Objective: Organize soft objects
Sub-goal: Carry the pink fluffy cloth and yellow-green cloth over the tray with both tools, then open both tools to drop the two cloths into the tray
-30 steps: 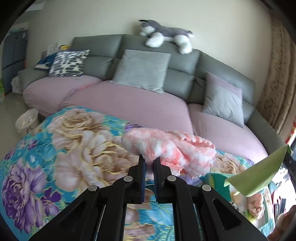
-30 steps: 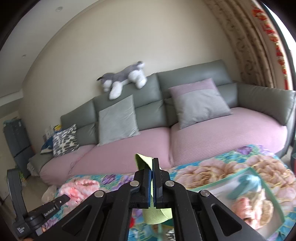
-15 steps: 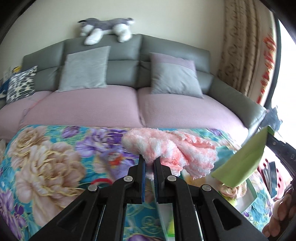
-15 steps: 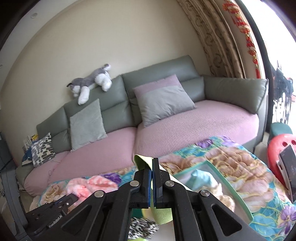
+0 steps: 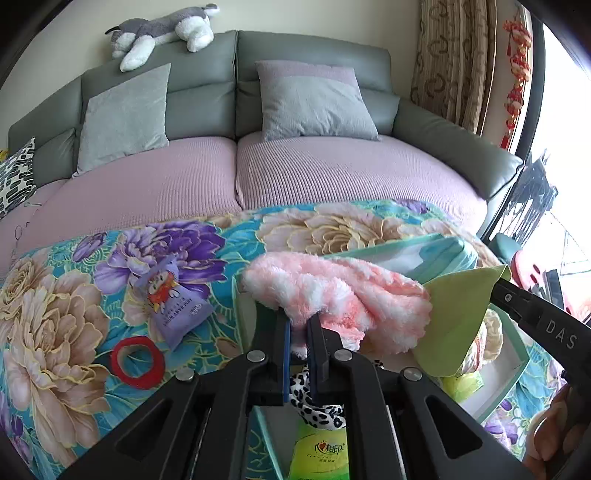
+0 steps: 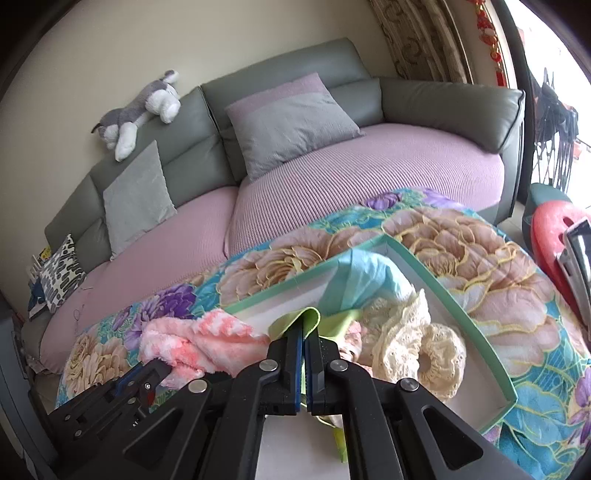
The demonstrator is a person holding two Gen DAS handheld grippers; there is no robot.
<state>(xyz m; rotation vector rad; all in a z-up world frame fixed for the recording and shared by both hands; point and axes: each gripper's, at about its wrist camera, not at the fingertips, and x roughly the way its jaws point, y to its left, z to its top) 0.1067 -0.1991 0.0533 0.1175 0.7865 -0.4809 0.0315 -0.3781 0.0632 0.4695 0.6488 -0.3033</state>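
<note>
- Left wrist view: my left gripper [image 5: 298,325] is clamped on the edge of a fluffy pink towel [image 5: 343,295], which bunches up just past the fingertips and hangs over the near corner of a green box [image 5: 517,354]
- To the right of the towel, a green cloth [image 5: 458,317] hangs from my right gripper [image 5: 496,286], which reaches in from the right edge; its jaws are hidden behind the cloth here
- Under the left gripper, inside the box, lie a leopard-print fabric piece [image 5: 314,402] and a green packet [image 5: 319,456]
- The box sits on a surface under a floral cover [image 5: 55,332]; a purple pouch [image 5: 173,302] and a red ring [image 5: 137,357] lie on the cover left of the box, near each other but apart
- Behind stands a sofa [image 5: 295,170] with grey cushions, a plush dog [image 5: 162,31] along its back
- Right wrist view: my right gripper [image 6: 304,334] is closed on a fold of the green cloth [image 6: 295,323], which loops over the fingertips and trails down between the fingers
- The pink towel [image 6: 192,343] shows at left, held by my left gripper [image 6: 147,380] at the box's near-left corner
- In the box [image 6: 461,314] lie a blue cloth [image 6: 365,280] and a cream lace piece [image 6: 417,343], touching each other, just beyond and right of the green cloth
- The plush dog [image 6: 140,110] lies on the sofa back at upper left
</note>
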